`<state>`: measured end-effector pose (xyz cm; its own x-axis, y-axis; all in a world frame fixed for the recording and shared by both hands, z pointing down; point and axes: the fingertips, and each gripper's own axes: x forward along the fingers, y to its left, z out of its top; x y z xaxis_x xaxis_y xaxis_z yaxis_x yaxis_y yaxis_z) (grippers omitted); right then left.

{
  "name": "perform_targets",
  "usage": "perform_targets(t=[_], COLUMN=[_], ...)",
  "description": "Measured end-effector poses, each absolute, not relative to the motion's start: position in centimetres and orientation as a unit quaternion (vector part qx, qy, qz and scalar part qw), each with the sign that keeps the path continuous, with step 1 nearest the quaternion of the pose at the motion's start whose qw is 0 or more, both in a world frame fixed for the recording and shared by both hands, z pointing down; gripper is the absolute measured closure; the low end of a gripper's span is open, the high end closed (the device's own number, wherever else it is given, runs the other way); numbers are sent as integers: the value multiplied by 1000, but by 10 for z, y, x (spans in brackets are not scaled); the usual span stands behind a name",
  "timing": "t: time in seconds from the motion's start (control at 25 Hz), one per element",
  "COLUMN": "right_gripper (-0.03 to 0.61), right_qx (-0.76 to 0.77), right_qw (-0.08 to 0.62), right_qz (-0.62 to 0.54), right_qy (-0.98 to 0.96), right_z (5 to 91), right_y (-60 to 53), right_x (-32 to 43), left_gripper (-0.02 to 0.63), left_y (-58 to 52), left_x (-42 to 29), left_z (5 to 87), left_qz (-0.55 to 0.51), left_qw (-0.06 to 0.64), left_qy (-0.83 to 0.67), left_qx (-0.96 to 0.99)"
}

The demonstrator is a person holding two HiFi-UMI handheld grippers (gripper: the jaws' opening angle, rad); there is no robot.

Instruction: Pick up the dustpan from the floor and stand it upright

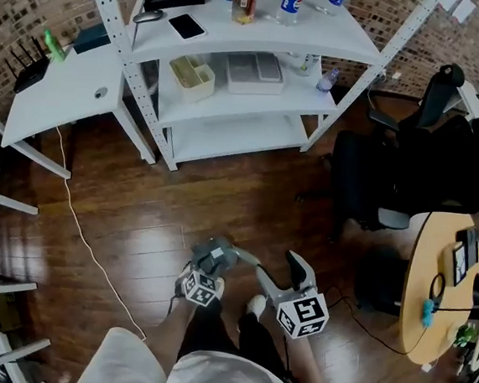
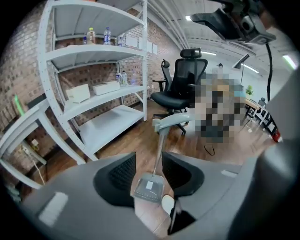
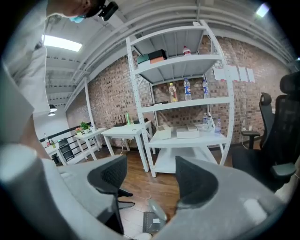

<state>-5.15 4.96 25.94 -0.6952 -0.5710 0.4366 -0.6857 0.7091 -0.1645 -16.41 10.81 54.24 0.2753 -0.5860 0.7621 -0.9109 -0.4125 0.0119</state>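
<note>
The grey dustpan (image 2: 149, 188) stands upright on the wood floor, and its thin handle (image 2: 161, 145) rises to a curved grip. In the left gripper view it shows in the gap between the jaws, and neither pad touches it. My left gripper (image 2: 148, 165) is open. From the head view, only the dustpan's pale grip (image 1: 247, 257) shows, just right of my left gripper (image 1: 214, 256). My right gripper (image 1: 286, 276) is held beside it, open with nothing between its jaws. The right gripper view has my right gripper (image 3: 151, 169) facing the shelves, with the dustpan (image 3: 152, 223) low in the frame.
A white shelving unit (image 1: 238, 119) with boxes and bottles stands ahead, and a white table (image 1: 59, 97) is at the left. Black office chairs (image 1: 392, 180) and a round wooden table (image 1: 432, 289) fill the right. A white cable (image 1: 90, 252) runs over the floor. My white shoe (image 1: 256, 304) is below.
</note>
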Motion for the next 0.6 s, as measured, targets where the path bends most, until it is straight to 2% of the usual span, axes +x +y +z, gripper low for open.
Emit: perform_targets(t=[0.16, 0.32, 0.48, 0.6], right_gripper=[268, 268, 268, 268], right_qx=[321, 281, 268, 259], right_qw=[157, 126, 84, 73], right_qz=[156, 129, 80, 53], right_qy=[-921, -942, -956, -962], right_z=[235, 206, 180, 170], right_y=[88, 137, 195, 246], right_x=[-49, -31, 15, 66], left_gripper=[426, 419, 403, 403], left_y=[150, 188, 239, 291], left_x=[-179, -173, -139, -79], left_z=[494, 420, 341, 276], left_qz=[319, 277, 235, 185], left_qw=[231, 190, 125, 81], left_qy=[-543, -602, -662, -699], left_qx=[742, 724, 701, 686])
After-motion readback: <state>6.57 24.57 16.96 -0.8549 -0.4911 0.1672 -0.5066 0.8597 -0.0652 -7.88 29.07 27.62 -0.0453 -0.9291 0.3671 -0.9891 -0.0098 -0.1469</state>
